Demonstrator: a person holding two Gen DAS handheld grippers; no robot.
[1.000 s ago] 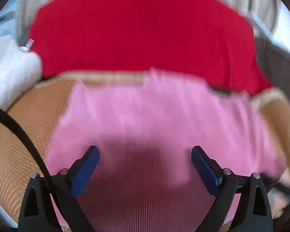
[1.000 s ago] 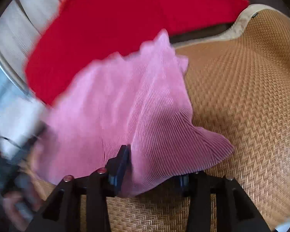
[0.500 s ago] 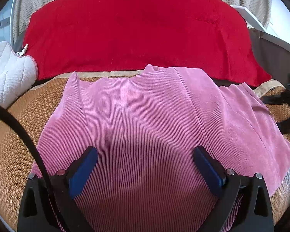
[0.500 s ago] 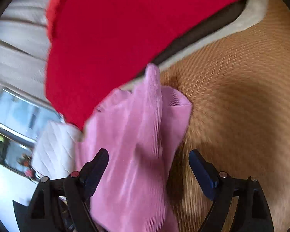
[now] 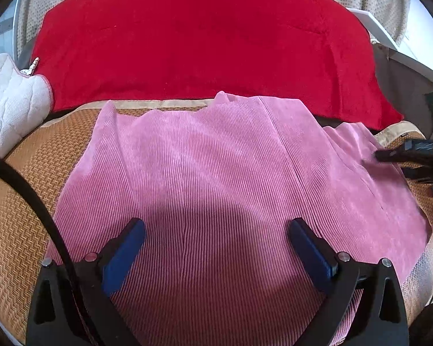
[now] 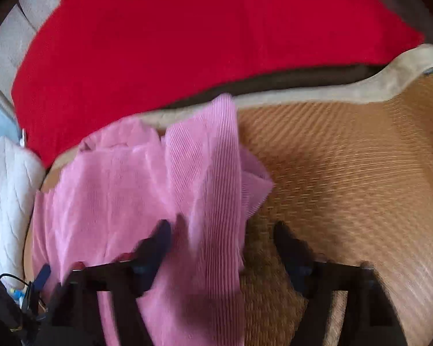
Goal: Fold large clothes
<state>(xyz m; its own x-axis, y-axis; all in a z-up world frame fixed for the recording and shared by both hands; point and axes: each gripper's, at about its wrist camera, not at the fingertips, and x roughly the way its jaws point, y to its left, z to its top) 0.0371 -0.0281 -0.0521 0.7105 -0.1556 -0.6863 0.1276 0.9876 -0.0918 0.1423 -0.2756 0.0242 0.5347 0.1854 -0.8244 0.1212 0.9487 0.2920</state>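
- Pink ribbed garment — spread over the woven mat of a bed or couch, its far edge just short of the red blanket. In the right wrist view its right side is turned over on itself, a loose flap lying across the rest.
- Left gripper — jaws wide apart above the near part of the garment, nothing between the pads. Risk: a closing here would pinch only the top layer, so a lift would drag one ply and crease the panel.
- Right gripper — jaws apart and just now narrowing; the garment's right edge lies between them, but no pad is seen pressing on it. The view is blurred. Risk: a grip taken on the move may catch the flap alone — the fold would then come out skewed.
- Black cable arcs past the left gripper; it could snag the fabric if swept across.
- White quilted pad sits near the garment's left corner; a wide fold could land on it.
- Ribbed knit probably slides on the mat, so a one-sided pull may shift the whole piece.
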